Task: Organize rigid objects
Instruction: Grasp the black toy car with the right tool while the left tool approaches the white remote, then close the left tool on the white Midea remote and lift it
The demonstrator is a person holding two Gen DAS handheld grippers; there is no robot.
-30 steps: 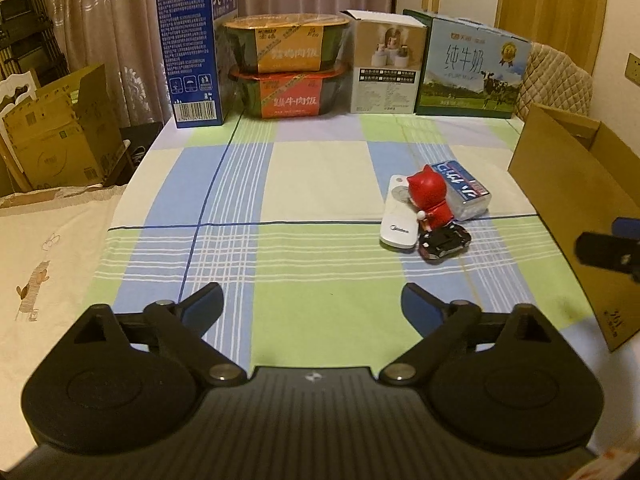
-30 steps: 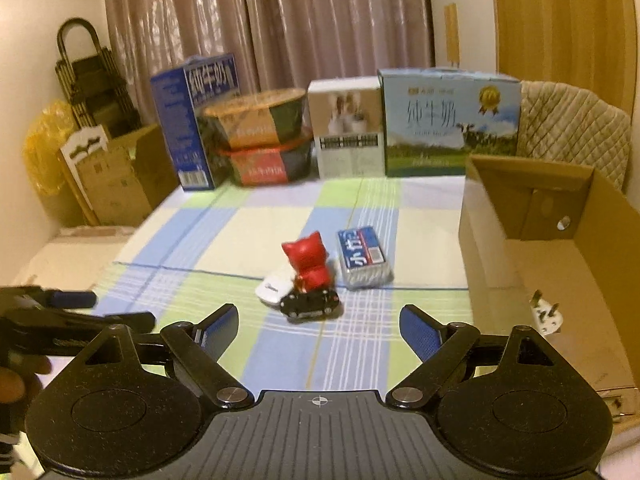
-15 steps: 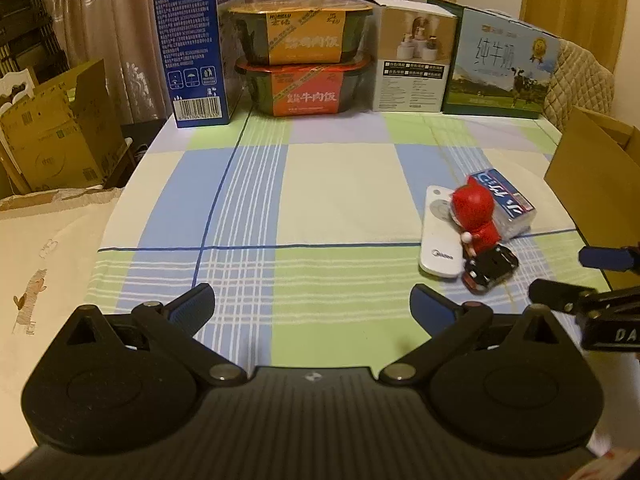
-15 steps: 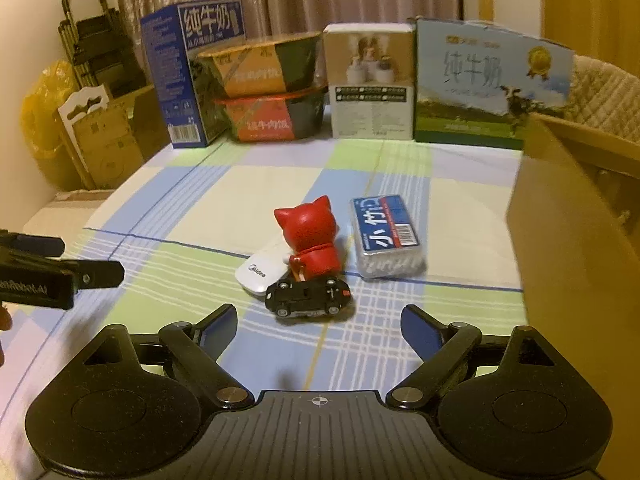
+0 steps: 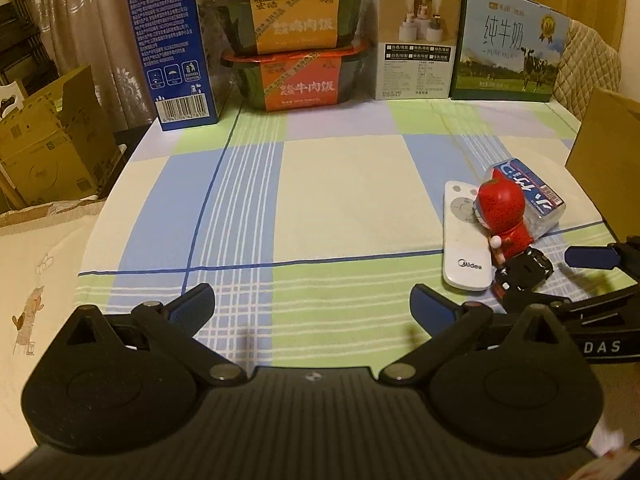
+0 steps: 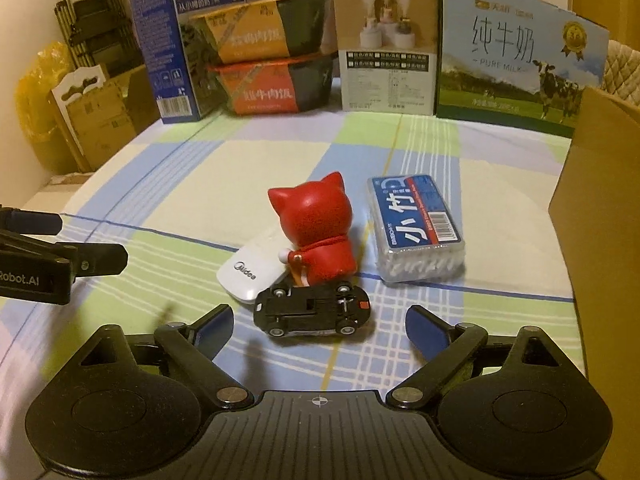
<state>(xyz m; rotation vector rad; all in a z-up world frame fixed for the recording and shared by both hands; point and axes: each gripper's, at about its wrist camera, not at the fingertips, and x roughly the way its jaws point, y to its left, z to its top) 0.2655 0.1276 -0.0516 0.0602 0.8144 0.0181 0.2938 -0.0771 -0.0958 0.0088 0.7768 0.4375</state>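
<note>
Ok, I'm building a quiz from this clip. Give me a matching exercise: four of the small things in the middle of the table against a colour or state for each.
Things:
1. toy car
2. cat figurine
3. remote control
4. cotton swab box

Descriptions:
A. white, lying flat, marked Midea
B. red, standing upright
C. black, tipped so its underside shows
D. clear, with a blue label on top

Pairs: 1-C, 2-B, 3-A, 4-D

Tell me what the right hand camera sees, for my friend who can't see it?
The open right gripper is just short of a black toy car lying on its side. Behind it stand a red cat figure, white remote and cotton swab box.
</note>
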